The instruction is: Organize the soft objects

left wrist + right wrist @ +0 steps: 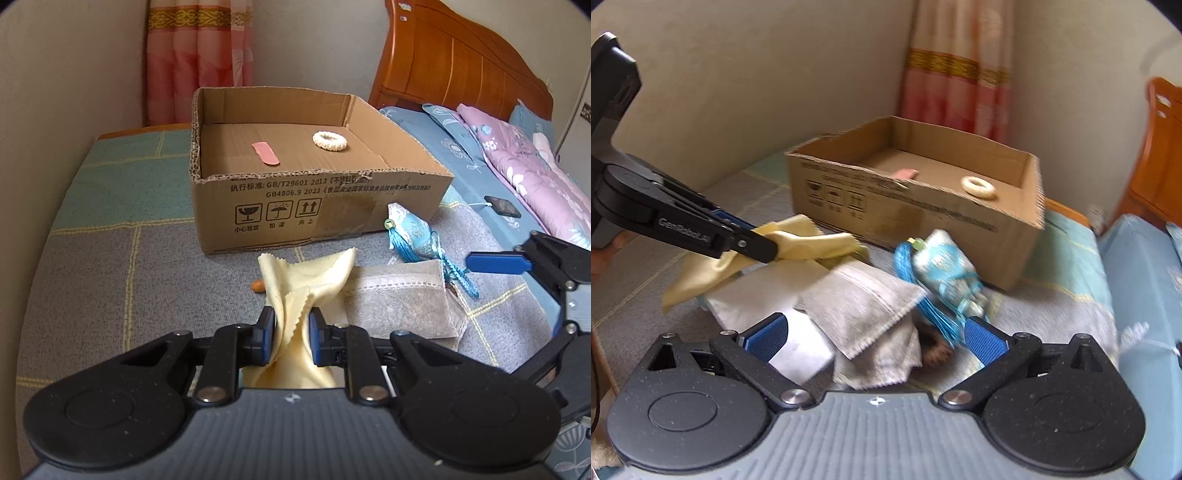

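Note:
My left gripper (291, 332) is shut on a pale yellow cloth (306, 284) and holds it just above the bed, in front of the open cardboard box (317, 206). The right wrist view shows the same cloth (809, 240) pinched in the left fingers (753, 243). The box holds a pink strip (265, 153) and a white knitted ring (330, 140). My right gripper (875, 338) is open over a grey fabric pouch (864, 295), with a blue tasselled sachet (942, 266) just beyond its right finger.
A grey and teal checked blanket (110, 266) covers the bed. A small orange object (257, 285) lies beside the cloth. A purple quilt (528, 166), a dark phone (502, 205), a wooden headboard (461, 62), a pink curtain (199, 62).

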{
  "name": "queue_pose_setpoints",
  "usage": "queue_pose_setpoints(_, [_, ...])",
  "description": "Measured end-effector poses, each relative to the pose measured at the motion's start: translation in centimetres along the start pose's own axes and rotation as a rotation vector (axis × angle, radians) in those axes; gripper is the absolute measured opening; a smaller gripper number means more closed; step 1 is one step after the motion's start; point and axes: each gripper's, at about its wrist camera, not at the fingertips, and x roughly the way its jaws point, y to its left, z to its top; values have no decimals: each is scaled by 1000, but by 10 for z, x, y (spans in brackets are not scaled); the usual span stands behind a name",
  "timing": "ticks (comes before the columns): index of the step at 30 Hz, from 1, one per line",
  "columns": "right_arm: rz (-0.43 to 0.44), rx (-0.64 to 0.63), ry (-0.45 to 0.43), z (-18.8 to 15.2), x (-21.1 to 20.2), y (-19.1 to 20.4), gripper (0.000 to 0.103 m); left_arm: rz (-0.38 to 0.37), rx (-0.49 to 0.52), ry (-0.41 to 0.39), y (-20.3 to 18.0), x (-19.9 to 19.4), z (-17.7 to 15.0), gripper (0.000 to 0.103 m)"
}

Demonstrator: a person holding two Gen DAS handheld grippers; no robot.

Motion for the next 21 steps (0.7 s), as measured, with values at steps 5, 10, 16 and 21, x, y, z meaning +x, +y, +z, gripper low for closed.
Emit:
queue_pose_setpoints(5, [68,-121,-1,18,20,8,103,-4,-12,-8,-1,0,-1,18])
queue_pose_setpoints(10, [84,-177,49,23,40,11,103,-9,-21,-6,2,0,-3,18])
queue_pose_setpoints(16, [127,-199,89,15,25,20,98,-16,-6,-1,2,3,-4,18])
queue_pose_setpoints(21, [100,-210,84,19,24,19,85,-13,-1,11,1,10,-4,18])
